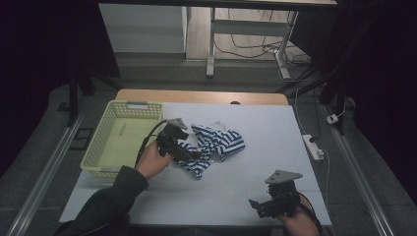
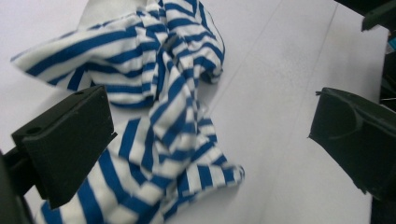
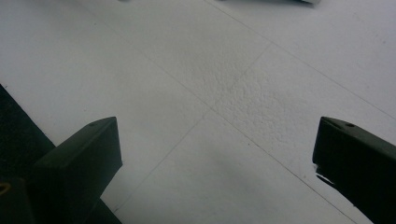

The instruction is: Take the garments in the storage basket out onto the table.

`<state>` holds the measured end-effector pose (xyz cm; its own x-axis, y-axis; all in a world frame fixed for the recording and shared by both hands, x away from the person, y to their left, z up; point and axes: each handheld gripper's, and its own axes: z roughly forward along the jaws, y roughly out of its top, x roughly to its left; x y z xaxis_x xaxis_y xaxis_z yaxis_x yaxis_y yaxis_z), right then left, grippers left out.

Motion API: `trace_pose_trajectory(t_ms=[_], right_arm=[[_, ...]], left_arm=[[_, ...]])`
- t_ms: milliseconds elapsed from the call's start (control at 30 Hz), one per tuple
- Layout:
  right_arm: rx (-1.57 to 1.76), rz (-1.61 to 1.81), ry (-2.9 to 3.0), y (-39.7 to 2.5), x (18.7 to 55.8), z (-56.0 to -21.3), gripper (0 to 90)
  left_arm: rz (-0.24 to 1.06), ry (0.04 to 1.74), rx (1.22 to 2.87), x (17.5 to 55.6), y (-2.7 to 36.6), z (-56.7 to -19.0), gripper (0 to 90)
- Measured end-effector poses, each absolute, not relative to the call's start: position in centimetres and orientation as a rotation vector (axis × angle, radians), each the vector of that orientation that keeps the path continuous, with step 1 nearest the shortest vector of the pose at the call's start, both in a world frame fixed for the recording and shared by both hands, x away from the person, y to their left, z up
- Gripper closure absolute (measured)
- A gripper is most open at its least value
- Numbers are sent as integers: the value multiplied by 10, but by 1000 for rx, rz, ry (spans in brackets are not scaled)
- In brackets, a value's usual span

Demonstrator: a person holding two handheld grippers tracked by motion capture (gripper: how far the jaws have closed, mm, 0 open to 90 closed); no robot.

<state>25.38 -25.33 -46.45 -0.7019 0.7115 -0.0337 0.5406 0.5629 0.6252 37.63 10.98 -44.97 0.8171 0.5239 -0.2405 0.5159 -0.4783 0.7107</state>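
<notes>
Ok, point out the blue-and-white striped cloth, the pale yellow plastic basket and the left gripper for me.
Blue-and-white striped cloth (image 1: 219,142), high view, middle of the crumpled fabric.
Pale yellow plastic basket (image 1: 96,150), high view, its near left wall.
Left gripper (image 2: 210,140), left gripper view, midway between its open jaws, over the cloth.

Basket (image 1: 109,142) sat at table's (image 1: 255,162) left edge, cloth (image 1: 216,142) mid-table just right of it. Left gripper (image 1: 194,153) was over cloth's near-left part, right gripper (image 1: 255,204) at the near-right edge, well apart from the cloth
</notes>
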Motion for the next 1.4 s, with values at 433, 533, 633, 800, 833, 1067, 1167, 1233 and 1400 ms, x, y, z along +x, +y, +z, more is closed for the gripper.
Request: trace_pose_trajectory(t_ms=[433,533,633,800,833,1067,1167,1233,1400], right_arm=[[1037,861,2519,-253,254,-464,10],[1037,860,2519,-253,254,-464,9],[1037,859,2519,-253,254,-464,9],[1035,860,2518,-252,254,-464,9],[1034,858,2518,-253,254,-464,10],[1032,857,2519,-252,254,-465,9],[1029,853,2520,-252,254,-464,9],[1030,854,2520,-252,253,-465,9],[1024,850,2524,-252,253,-465,9]], left_arm=[[14,790,2110,339,158,-449,0],[25,801,2098,329,169,-448,0],[34,815,2083,319,180,-448,0],[41,845,2052,304,199,-449,0],[44,848,2052,302,202,-449,0],[62,907,2018,280,228,-454,0],[66,938,2002,271,239,-457,0],[73,956,1994,264,247,-459,0],[92,1004,1974,248,264,-463,0]])
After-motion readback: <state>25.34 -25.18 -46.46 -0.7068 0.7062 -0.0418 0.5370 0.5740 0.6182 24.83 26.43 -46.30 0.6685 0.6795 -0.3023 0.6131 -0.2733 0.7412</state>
